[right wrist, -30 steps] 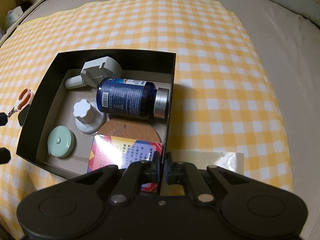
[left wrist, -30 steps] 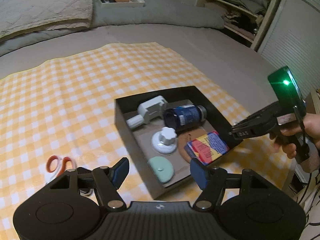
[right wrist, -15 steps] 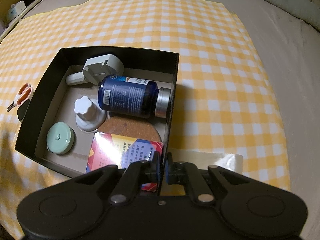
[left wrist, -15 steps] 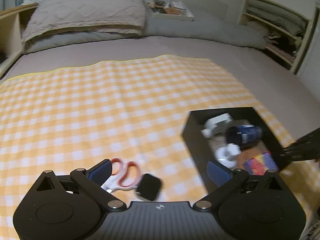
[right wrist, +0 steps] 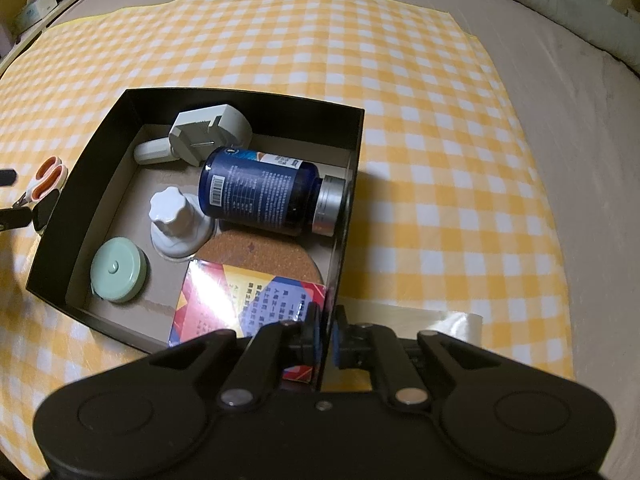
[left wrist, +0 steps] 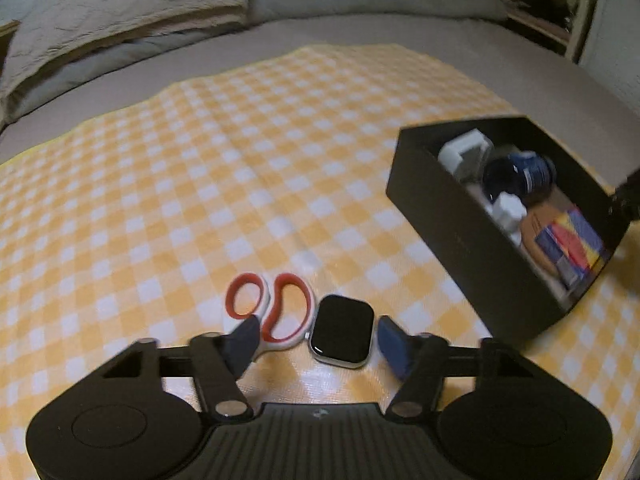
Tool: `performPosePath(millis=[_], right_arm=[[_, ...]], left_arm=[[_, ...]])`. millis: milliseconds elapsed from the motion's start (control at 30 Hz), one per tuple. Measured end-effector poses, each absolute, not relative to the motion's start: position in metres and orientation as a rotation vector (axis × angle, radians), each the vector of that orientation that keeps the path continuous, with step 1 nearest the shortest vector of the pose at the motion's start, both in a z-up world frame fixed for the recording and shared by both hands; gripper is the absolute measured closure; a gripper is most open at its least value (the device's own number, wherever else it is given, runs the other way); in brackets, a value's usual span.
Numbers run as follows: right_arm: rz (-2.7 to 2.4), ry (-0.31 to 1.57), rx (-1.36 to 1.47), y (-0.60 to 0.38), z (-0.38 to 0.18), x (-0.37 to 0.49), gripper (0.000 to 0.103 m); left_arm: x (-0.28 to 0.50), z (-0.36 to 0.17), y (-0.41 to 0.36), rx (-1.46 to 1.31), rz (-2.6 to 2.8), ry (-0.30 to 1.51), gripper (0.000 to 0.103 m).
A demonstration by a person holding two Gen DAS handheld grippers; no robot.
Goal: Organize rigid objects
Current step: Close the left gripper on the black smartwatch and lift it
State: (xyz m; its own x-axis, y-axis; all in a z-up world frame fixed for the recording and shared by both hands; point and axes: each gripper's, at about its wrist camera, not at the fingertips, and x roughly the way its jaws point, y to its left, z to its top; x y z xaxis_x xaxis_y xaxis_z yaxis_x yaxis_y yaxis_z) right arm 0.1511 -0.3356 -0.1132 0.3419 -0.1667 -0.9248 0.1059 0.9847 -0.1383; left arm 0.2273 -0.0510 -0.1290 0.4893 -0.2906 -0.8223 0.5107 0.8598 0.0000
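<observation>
Left gripper (left wrist: 316, 334): swung away from box, jaws just closing around watch (left wrist: 341, 332), pads not touching yet.
Right gripper (right wrist: 325, 334): pinching box (right wrist: 352, 184) wall.
Scissors (left wrist: 272, 312): beside watch, waiting.

We note a yellow-and-white checked cloth (left wrist: 240, 184), a black box (right wrist: 100, 152), scissors (left wrist: 276, 312) with red-and-white handles — a dark blue bottle (right wrist: 260, 196), silver cap — and a mint-green round case (right wrist: 118, 276).

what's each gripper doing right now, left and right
Left gripper: open, jaws just closing around the smartwatch, not gripping.
Right gripper: shut on the black box wall.
</observation>
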Motion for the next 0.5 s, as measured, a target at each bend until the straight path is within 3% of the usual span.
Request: performPosePath(millis=[500], right_arm=[[-0.177, 1.210, -0.057, -0.334, -0.114, 0.154, 0.095]], left_arm=[[0.229, -0.150, -0.072, 0.400, -0.608, 0.924, 0.057]])
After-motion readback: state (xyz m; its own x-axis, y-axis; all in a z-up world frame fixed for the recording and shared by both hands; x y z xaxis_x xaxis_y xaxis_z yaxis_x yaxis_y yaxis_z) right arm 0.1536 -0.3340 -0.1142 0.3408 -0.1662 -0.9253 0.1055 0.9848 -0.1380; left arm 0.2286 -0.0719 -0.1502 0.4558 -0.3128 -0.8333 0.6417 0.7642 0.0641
